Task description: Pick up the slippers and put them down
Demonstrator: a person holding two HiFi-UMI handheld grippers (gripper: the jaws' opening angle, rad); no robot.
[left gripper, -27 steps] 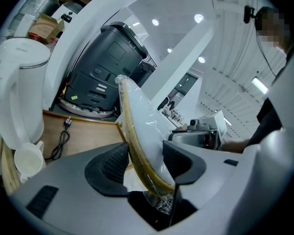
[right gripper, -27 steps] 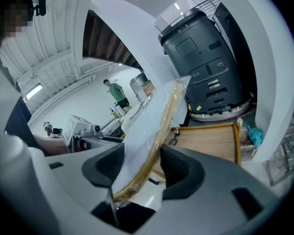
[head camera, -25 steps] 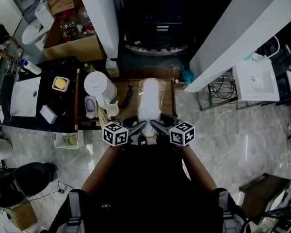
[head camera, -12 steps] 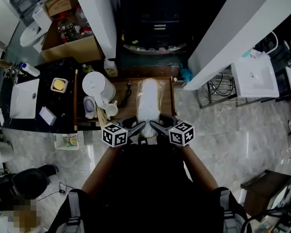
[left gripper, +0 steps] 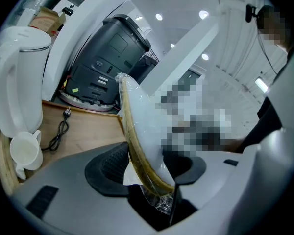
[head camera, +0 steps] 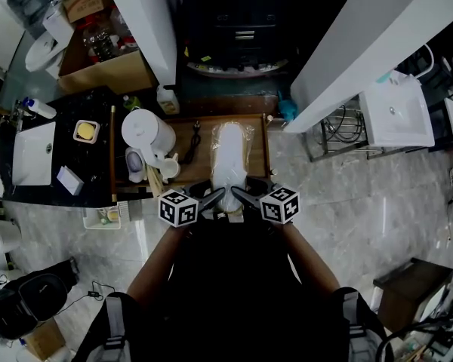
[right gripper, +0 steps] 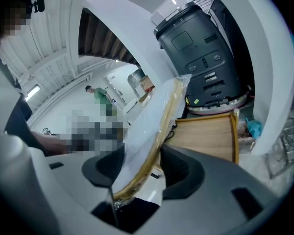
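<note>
A pair of white slippers [head camera: 230, 153] sealed in clear plastic, with a tan sole rim, reaches out over the wooden tabletop [head camera: 258, 157]. My left gripper [head camera: 215, 197] grips its near end from the left and my right gripper [head camera: 240, 196] grips it from the right. In the left gripper view the slippers [left gripper: 142, 126] sit between the black pads of the left gripper [left gripper: 147, 168], and the crinkled plastic is bunched deep in the jaws. The right gripper view shows the same slippers [right gripper: 152, 126] wedged in the right gripper [right gripper: 139, 173]. Both hold on a wide grip.
A white kettle [head camera: 152, 134] and a white cup [head camera: 170, 170] stand at the tabletop's left, with a black cable [head camera: 193, 143] beside them. A black machine [left gripper: 108, 58] stands behind the table. There is a dark counter with a sink [head camera: 34, 153] at left and a white basin [head camera: 396, 119] at right.
Both grippers and the slippers stay as they were. Only the head view has shifted a little.
</note>
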